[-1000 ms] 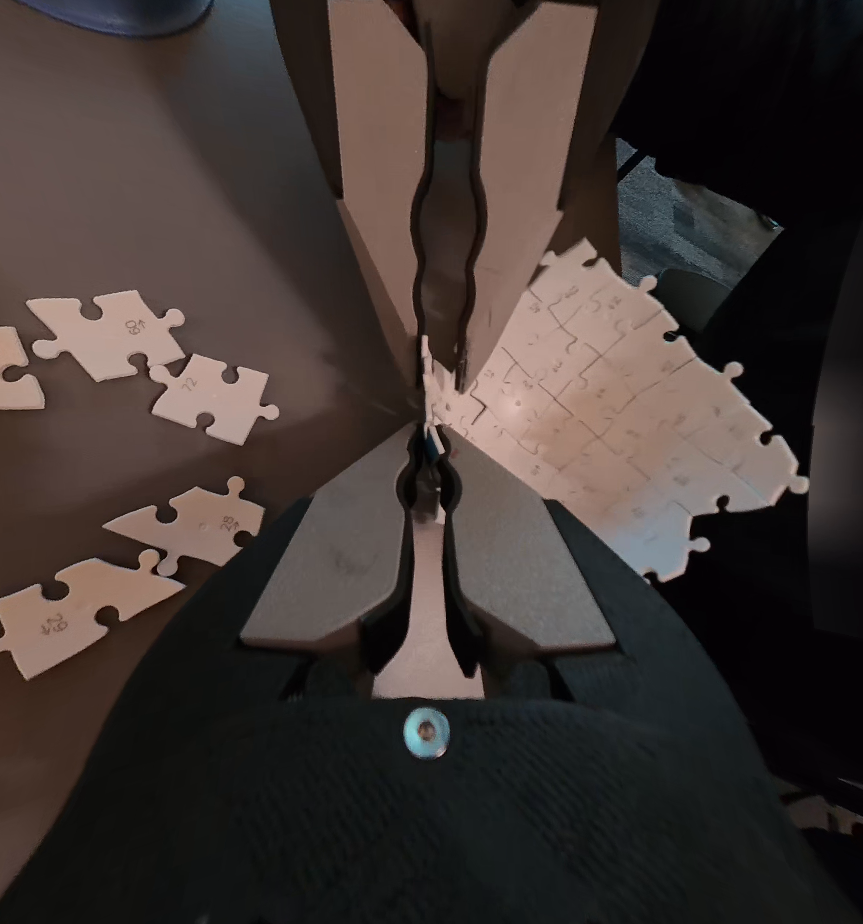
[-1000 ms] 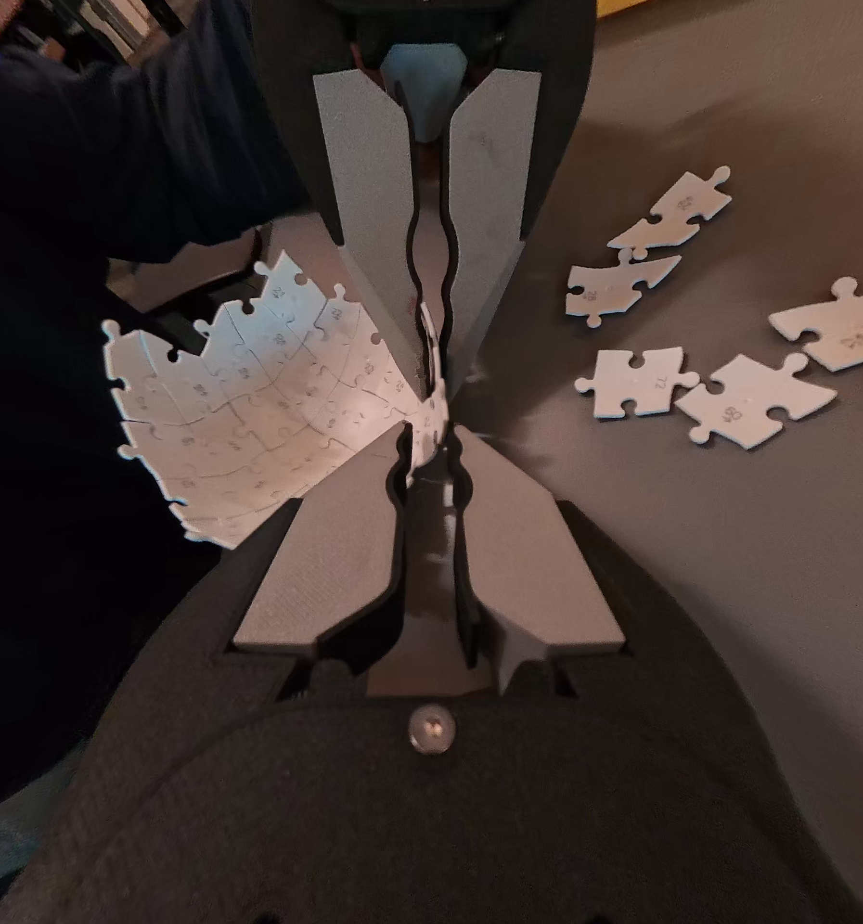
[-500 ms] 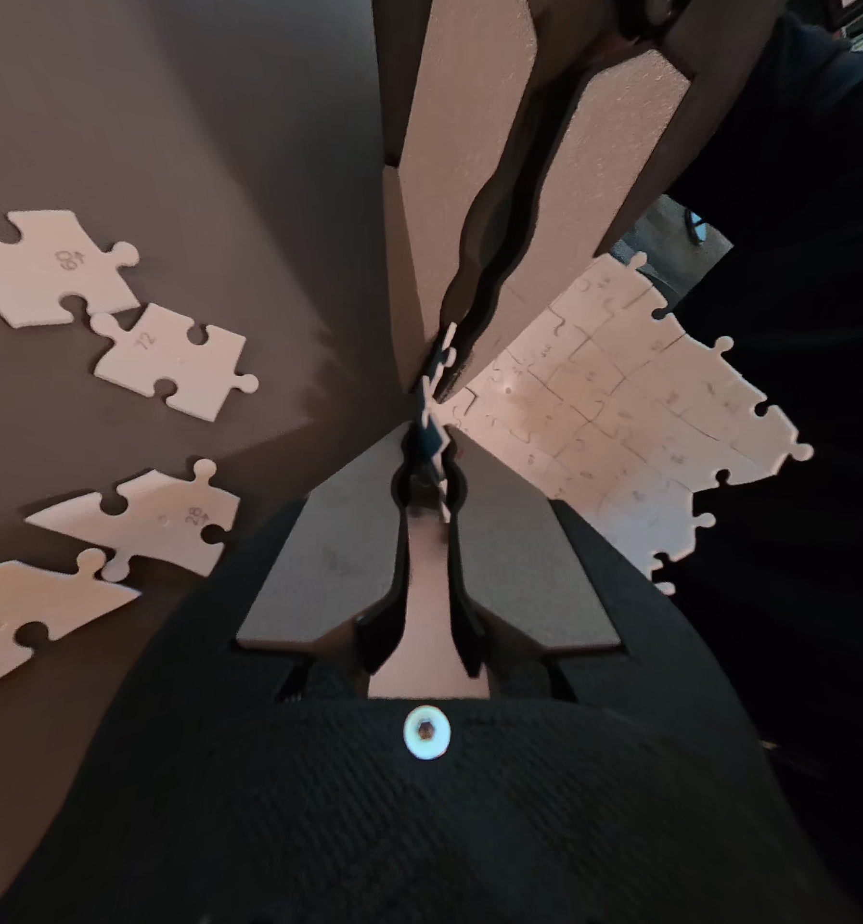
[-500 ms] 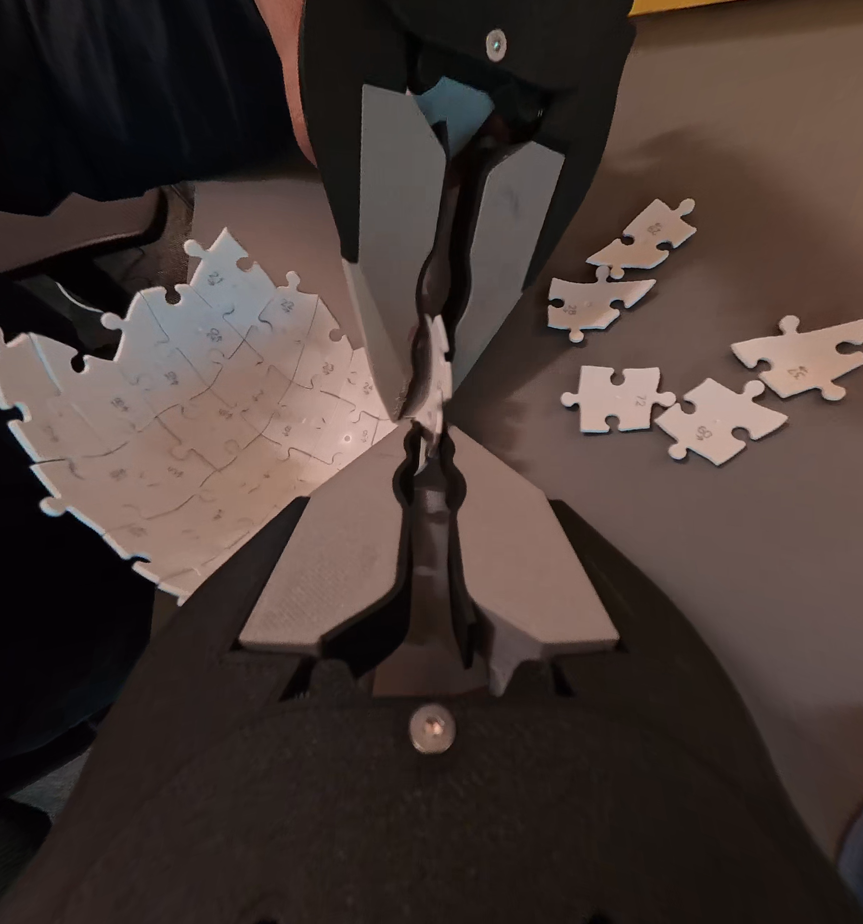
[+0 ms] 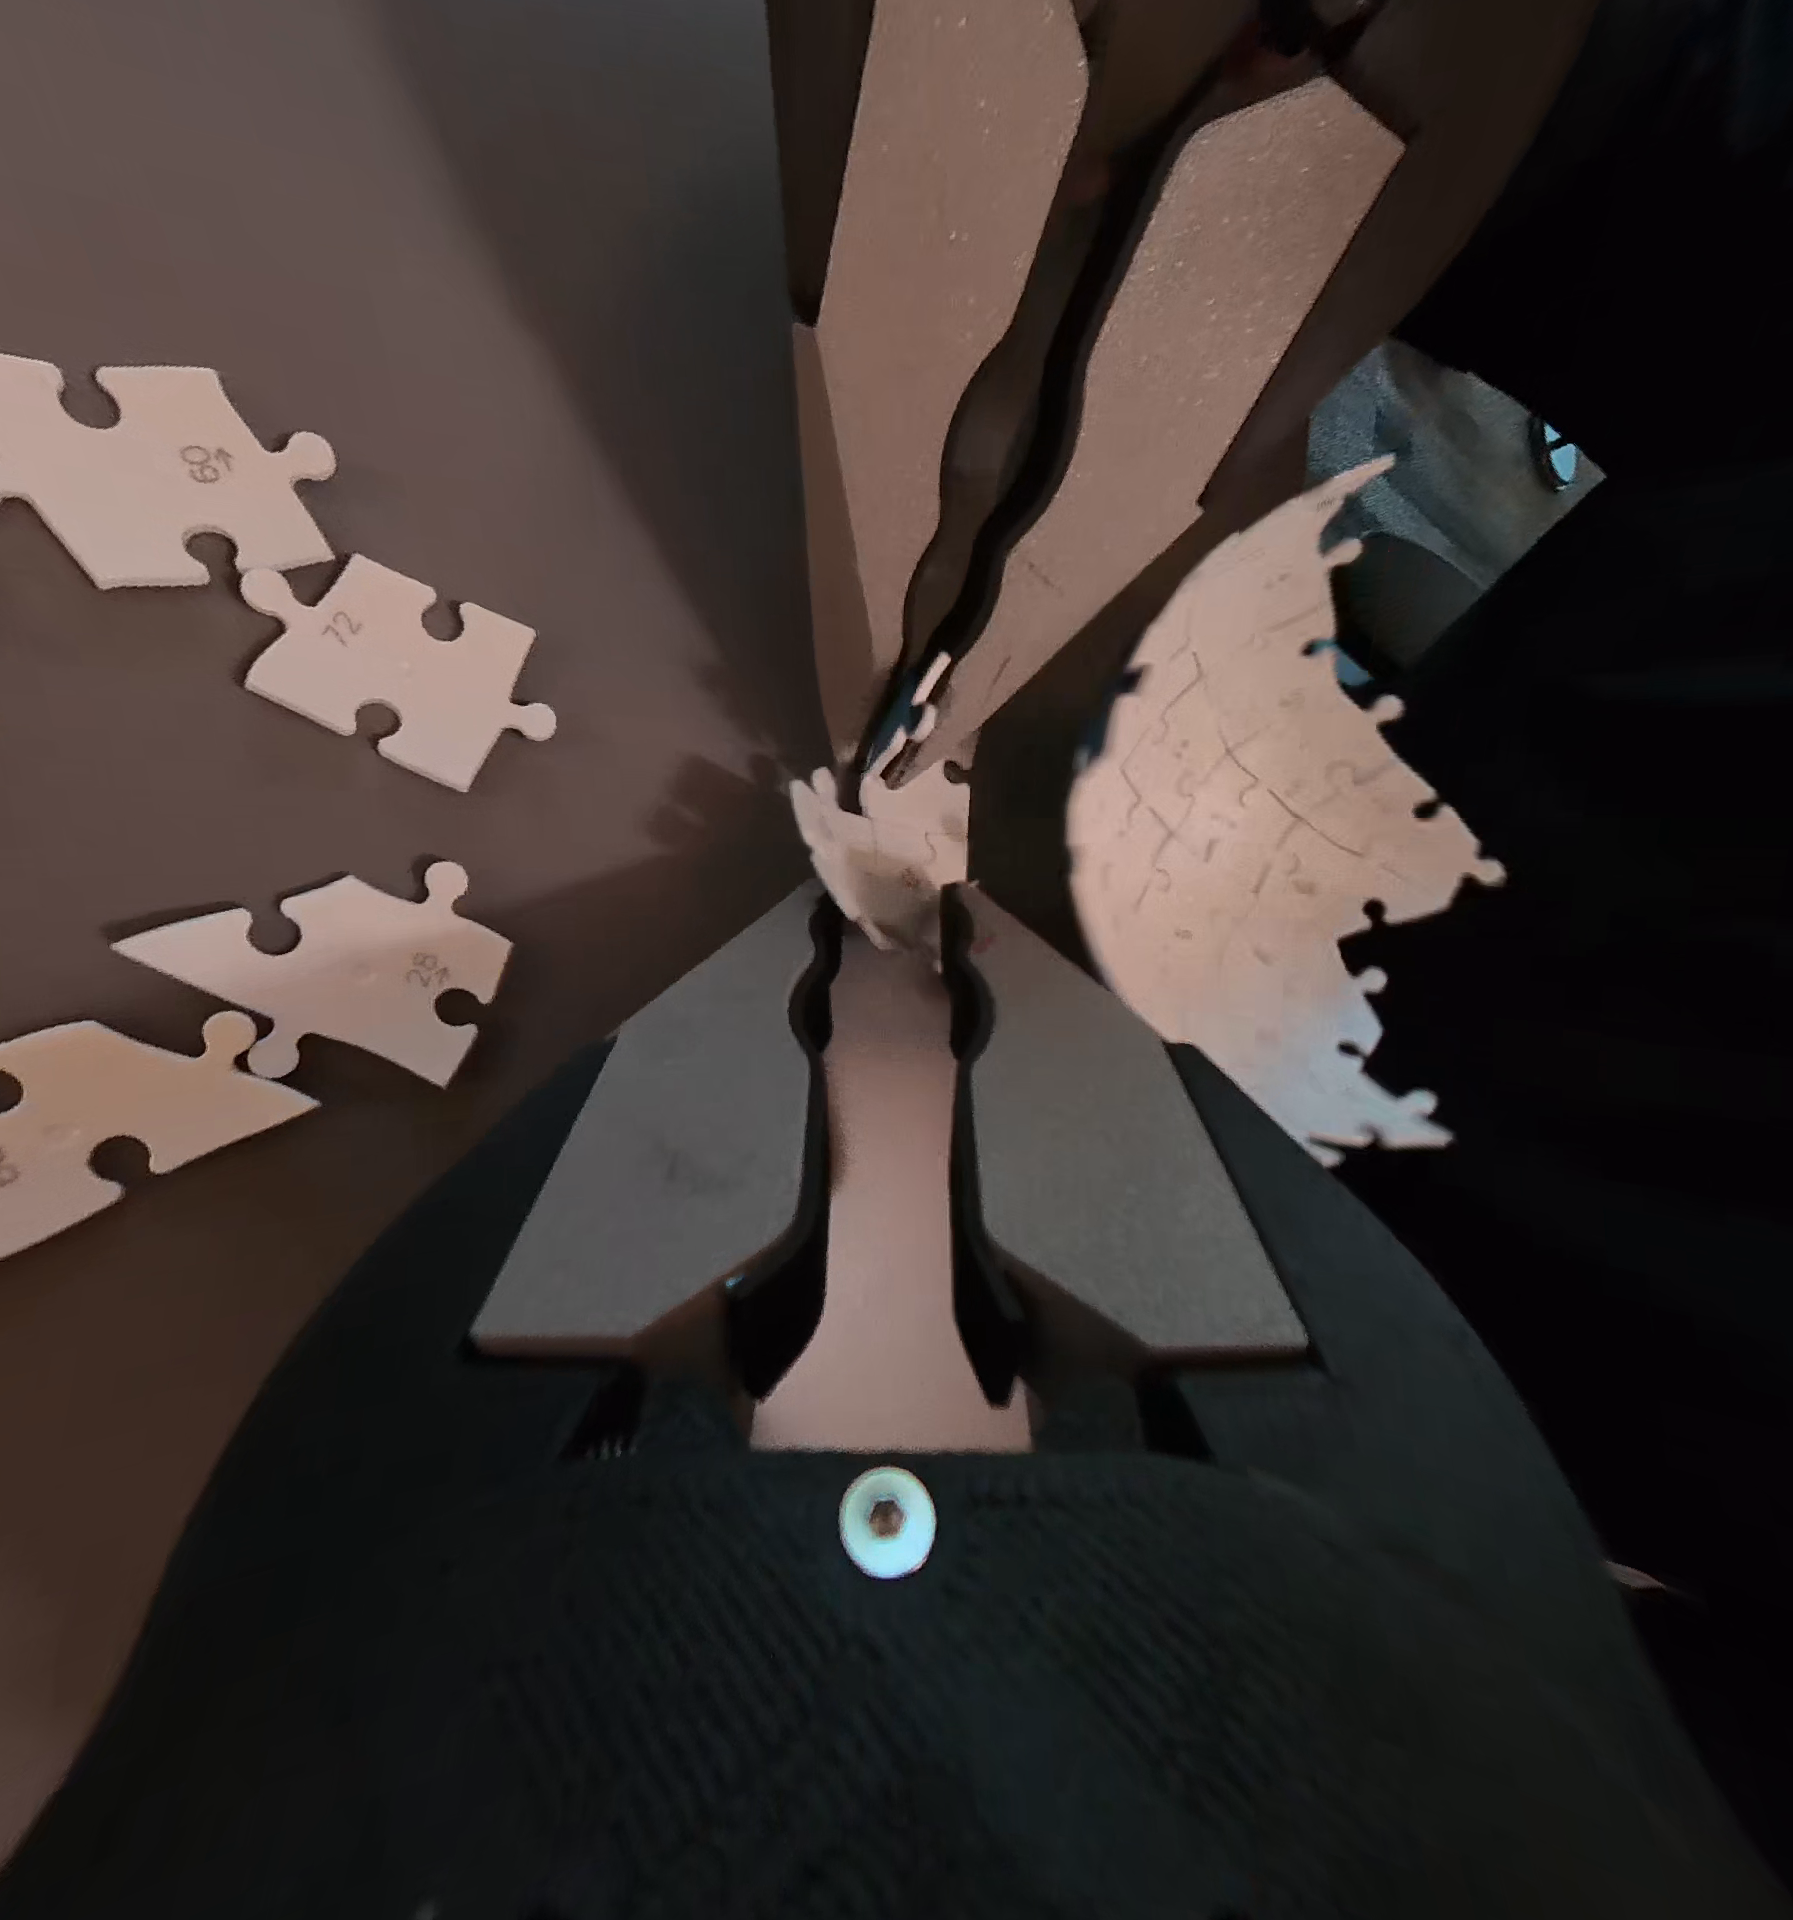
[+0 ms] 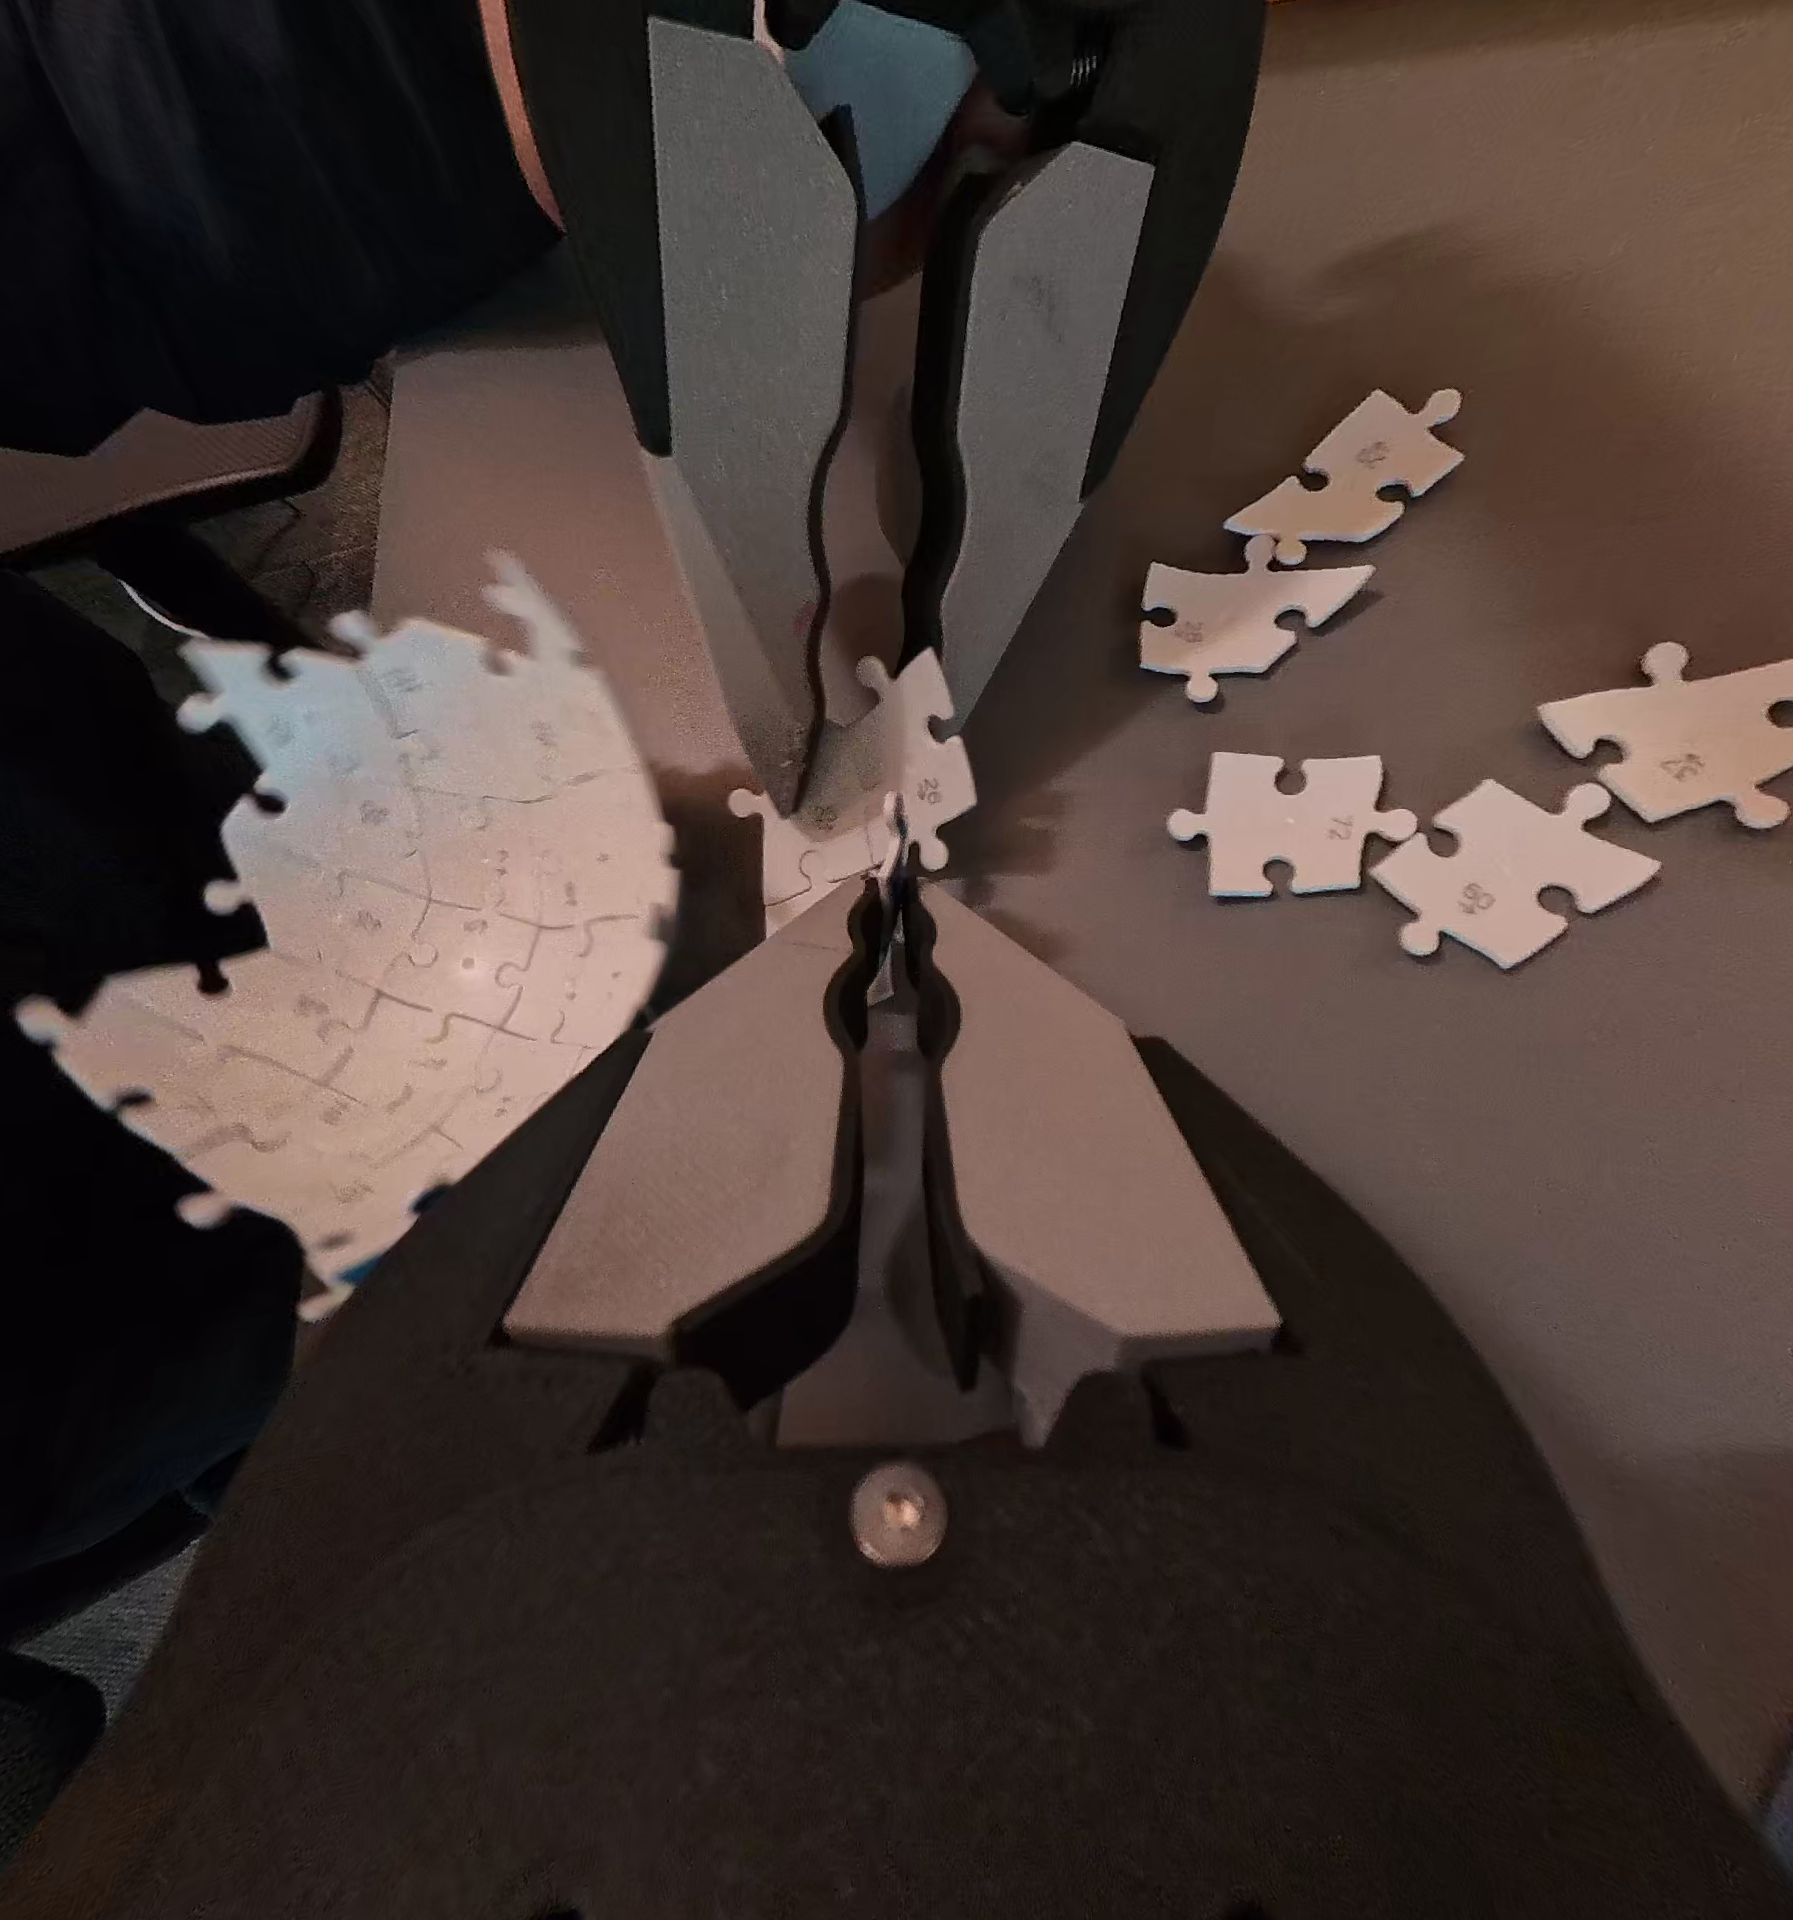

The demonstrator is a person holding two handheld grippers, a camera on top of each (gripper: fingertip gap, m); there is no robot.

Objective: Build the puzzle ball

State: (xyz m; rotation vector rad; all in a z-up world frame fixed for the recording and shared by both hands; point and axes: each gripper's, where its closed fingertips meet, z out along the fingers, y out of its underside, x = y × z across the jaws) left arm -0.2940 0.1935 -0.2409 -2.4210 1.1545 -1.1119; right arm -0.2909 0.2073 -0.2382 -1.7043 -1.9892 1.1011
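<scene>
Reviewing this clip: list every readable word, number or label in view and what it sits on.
Loose white puzzle pieces on the grey table: each bears a small printed mark, which I do not quote.
Raised piece in the middle: one small mark, likewise not quoted.
Curved assembled shell: many marks, too blurred to read.
No brands, labels or signs elsewhere.

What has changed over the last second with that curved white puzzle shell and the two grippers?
The left gripper has opened, letting go. The curved white puzzle shell has broken apart from the small piece cluster, which the right gripper stays shut on. The loose white pieces lie unmoved on the grey table.
</scene>
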